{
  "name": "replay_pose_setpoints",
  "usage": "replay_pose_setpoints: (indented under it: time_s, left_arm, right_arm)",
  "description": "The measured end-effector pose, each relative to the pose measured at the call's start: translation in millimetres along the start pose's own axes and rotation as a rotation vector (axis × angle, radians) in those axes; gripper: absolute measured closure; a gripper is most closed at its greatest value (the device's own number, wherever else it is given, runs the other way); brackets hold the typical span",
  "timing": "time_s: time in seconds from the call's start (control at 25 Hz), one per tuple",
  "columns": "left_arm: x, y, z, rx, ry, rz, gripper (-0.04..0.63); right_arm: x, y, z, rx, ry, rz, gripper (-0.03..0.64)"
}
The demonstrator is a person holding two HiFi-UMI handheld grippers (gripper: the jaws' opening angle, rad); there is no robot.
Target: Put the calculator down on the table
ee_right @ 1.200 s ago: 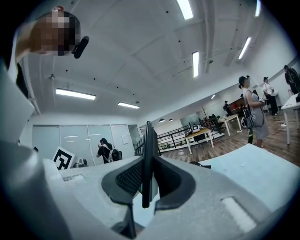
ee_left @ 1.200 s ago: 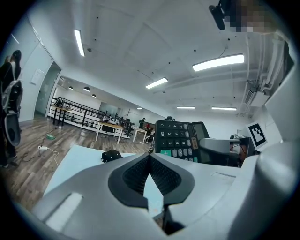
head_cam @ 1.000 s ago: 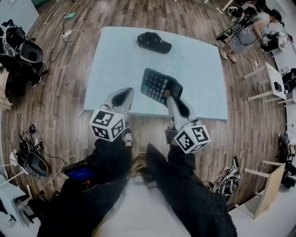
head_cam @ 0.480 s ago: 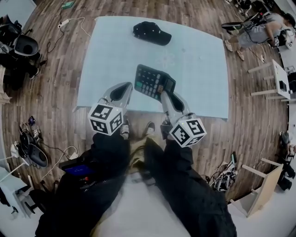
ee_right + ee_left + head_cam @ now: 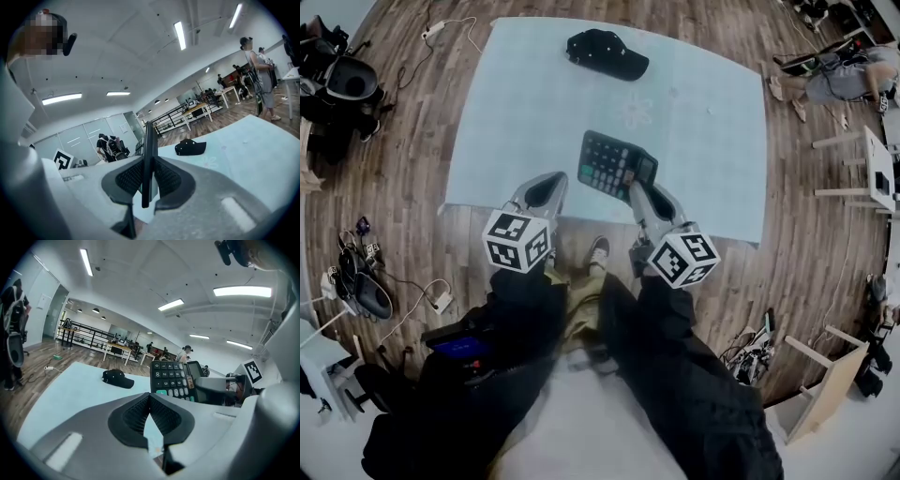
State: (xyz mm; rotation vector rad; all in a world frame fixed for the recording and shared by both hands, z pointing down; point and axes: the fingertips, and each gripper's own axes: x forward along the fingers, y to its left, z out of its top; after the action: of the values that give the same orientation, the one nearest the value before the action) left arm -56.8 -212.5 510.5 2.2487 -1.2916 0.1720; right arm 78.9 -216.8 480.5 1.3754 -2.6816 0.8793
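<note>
In the head view, the right gripper (image 5: 635, 187) is clamping the near right edge of the calculator (image 5: 617, 166), which is hanging over the near middle of the pale blue table (image 5: 525, 112) with its keys facing up and to the left. Whether its underside is touching the tabletop cannot be told from here. The left gripper (image 5: 546, 190) is hovering just left of the calculator, apart from it, over the table's near edge. A black cap (image 5: 606, 53) is lying well apart at the far side of the table. The table is standing on a wooden floor (image 5: 412, 187) (cables are trailing across it on the left).

In the left gripper view, the jaws are resting together at their tips, with nothing between the ribbed pads. Beyond them, to the right, the calculator is standing nearly upright, showing its key rows and display, with the right gripper closing on its right side. The cap is sitting farther off to the left on the table.

In the right gripper view, the jaws are pressing on the calculator from both sides. It is showing edge-on as a thin dark slab running up between the pads. The cap is lying beyond it on the table, and a person (image 5: 262, 79) is standing at the far right.
</note>
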Motion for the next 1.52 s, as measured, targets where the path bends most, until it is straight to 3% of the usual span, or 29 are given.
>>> replay_pose_setpoints:
  time_s: [0.56,1.52]
  left_arm:
    - [31,38,-68,-0.075,0.174,0.036,0.598]
    - [86,89,-144,-0.182,0.408,0.041,0.598]
  right_arm:
    - [36,-42,-75,0.186,0.152,-0.027,0.558]
    - [107,-99,-182,0.407,0.402,-0.083,0.555]
